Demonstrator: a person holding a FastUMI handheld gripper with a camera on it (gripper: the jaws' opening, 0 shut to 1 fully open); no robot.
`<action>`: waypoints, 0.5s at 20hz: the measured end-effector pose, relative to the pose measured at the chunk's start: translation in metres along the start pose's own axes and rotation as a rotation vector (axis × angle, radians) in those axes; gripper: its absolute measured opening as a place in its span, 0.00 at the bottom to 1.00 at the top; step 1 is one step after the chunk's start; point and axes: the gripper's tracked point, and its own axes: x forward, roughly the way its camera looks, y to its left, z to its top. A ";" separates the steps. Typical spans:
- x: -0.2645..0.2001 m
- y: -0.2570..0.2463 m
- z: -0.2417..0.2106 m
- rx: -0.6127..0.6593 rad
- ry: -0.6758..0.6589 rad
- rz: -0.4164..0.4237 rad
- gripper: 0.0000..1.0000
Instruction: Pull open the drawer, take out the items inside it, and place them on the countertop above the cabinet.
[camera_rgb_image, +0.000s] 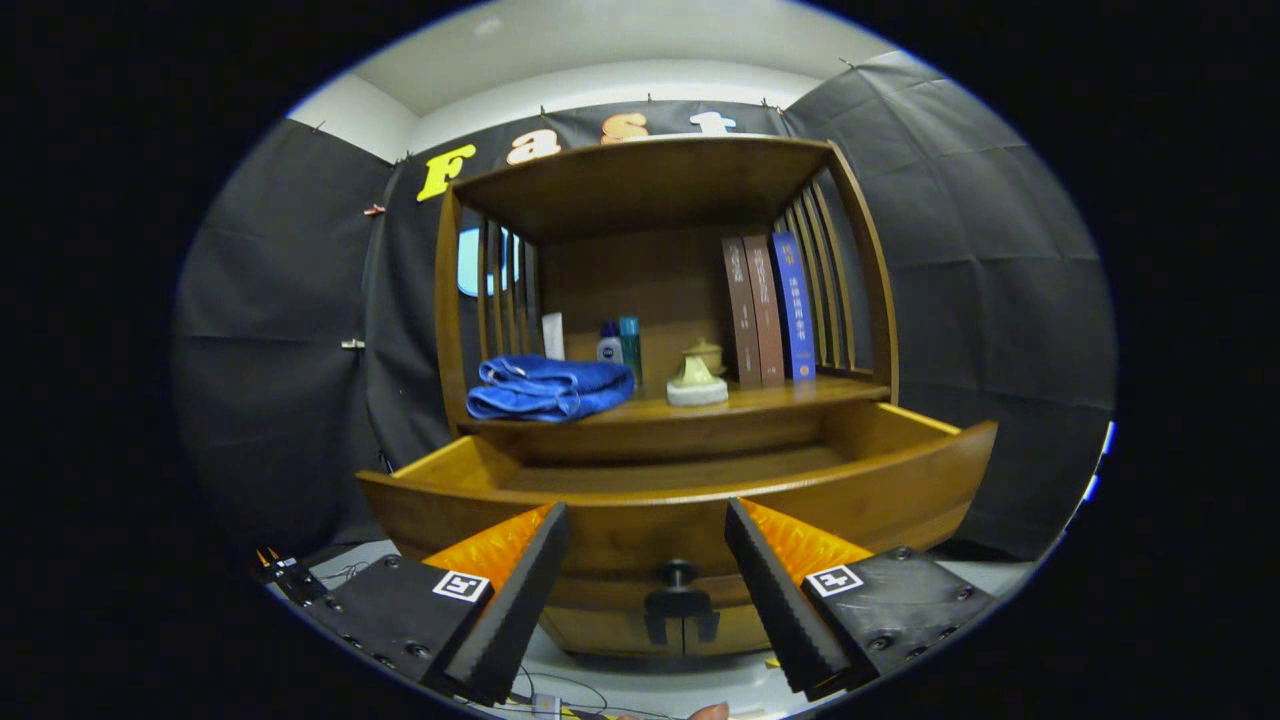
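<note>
A wooden cabinet stands ahead with its drawer (680, 500) pulled out toward me. Its dark knob (677, 573) sits on the drawer front, between my fingers and just beyond them. The drawer's inside shows only bare wood at the back; the front wall hides the rest. My gripper (647, 525) is open, its two black serrated fingers (525, 580) spread wide on either side of the knob, touching nothing. On the countertop (800, 395) above the drawer lies a folded blue towel (548, 387).
Also on the countertop: a white tube, two small bottles (620, 345), a pale lidded pot (698, 375) and three upright books (768, 310). A shelf roof and slatted sides enclose that space. Below the drawer are cabinet doors with dark handles (680, 620). A fingertip shows near the bottom.
</note>
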 end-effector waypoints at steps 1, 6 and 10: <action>0.003 -0.004 -0.009 -0.001 0.016 -0.012 0.99; 0.019 -0.012 -0.035 -0.019 0.051 -0.041 0.99; 0.021 -0.012 -0.036 -0.044 0.023 -0.062 0.98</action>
